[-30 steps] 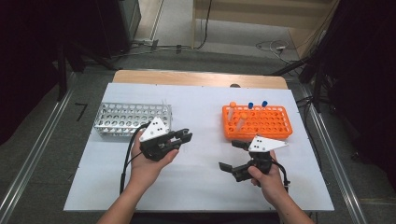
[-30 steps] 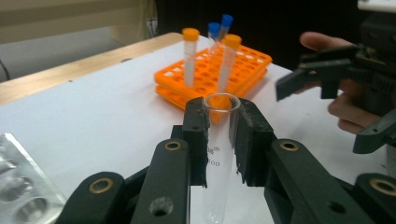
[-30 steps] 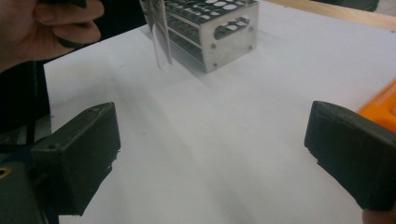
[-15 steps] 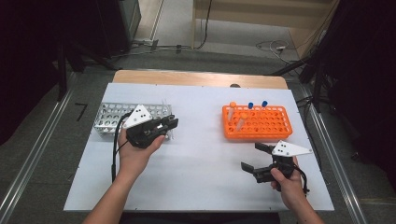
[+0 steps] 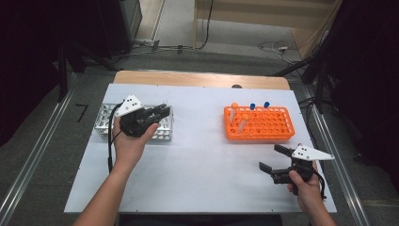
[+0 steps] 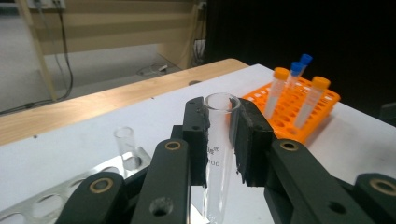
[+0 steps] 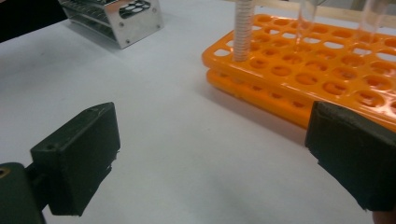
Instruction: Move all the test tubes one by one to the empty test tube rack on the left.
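My left gripper point(image 5: 159, 113) hovers over the right part of the silver metal rack point(image 5: 106, 123), shut on a clear open glass tube point(image 6: 218, 154) that stands upright between its pads. In the left gripper view a second clear tube point(image 6: 125, 145) stands in the metal rack point(image 6: 46, 200). The orange rack point(image 5: 261, 126) sits at the right of the white table and holds several capped tubes, among them one with an orange cap point(image 6: 279, 91) and one with a blue cap point(image 6: 303, 63). My right gripper point(image 5: 273, 157) is low near the front right, in front of the orange rack point(image 7: 327, 70), open with nothing between its jaws point(image 7: 215, 158).
The white tabletop point(image 5: 202, 155) spreads between the two racks. A wooden strip point(image 5: 197, 79) runs along the far edge. Metal rails flank the table, and cables lie on the floor behind it.
The left hand has carried the tube left and away, from the table's middle to above the metal rack. The right hand has shifted right toward the table's front right corner, jaws still apart.
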`<state>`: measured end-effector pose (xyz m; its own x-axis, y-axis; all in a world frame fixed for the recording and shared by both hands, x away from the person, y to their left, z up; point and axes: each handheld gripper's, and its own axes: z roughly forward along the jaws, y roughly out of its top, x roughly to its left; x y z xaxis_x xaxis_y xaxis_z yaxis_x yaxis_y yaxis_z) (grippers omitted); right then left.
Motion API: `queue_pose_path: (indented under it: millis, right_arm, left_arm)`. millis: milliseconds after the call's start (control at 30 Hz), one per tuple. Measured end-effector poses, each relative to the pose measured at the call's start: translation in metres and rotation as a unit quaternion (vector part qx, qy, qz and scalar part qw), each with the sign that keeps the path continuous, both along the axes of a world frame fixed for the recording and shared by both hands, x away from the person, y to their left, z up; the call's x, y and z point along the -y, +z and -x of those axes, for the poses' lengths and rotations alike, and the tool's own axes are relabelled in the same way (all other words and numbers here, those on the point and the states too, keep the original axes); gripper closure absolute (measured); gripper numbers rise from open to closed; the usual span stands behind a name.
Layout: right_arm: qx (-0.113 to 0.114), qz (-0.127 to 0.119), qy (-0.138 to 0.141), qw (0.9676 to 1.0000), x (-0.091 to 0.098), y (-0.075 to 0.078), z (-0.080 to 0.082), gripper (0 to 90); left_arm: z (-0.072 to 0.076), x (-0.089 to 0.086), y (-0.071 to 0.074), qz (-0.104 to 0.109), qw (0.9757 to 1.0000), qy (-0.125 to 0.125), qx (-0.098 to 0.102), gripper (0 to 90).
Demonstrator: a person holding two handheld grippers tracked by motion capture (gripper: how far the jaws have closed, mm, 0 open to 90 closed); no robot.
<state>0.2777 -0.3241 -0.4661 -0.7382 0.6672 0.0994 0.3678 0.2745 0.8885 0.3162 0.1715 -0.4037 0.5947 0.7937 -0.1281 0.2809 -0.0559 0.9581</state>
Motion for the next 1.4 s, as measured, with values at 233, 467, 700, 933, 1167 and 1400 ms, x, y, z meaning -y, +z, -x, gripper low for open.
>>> queue_pose_path:
  millis: [233, 467, 700, 933, 1167, 1400]
  right_arm:
    - [-0.006, -0.01, -0.016, 0.9998, 0.009, -0.002, -0.005, 2.0]
    - [-0.007, -0.008, -0.018, 0.9998, 0.01, -0.003, -0.005, 2.0]
    - [-0.002, -0.006, -0.022, 0.9997, 0.01, -0.002, -0.005, 2.0]
    - [0.002, -0.014, -0.029, 0.9995, 0.014, -0.001, -0.005, 2.2]
    - [0.0, -0.013, -0.025, 0.9996, 0.013, -0.002, -0.006, 2.1]
    - [0.001, -0.014, -0.026, 0.9996, 0.014, -0.002, -0.005, 2.1]
  left_arm:
    - [-0.012, -0.008, 0.003, 0.001, 0.9997, 0.023, 0.005, 75.9]
    - [-0.029, -0.018, 0.006, 0.003, 0.999, 0.044, 0.0, 75.9]
    - [-0.045, -0.022, 0.01, 0.004, 0.9979, 0.065, -0.002, 75.9]
    - [-0.06, -0.02, 0.01, -0.002, 0.997, 0.077, -0.007, 75.9]
    - [-0.072, -0.017, 0.001, -0.017, 0.9954, 0.093, -0.019, 75.9]
    - [-0.076, -0.015, -0.006, -0.017, 0.9945, 0.1, -0.029, 75.9]
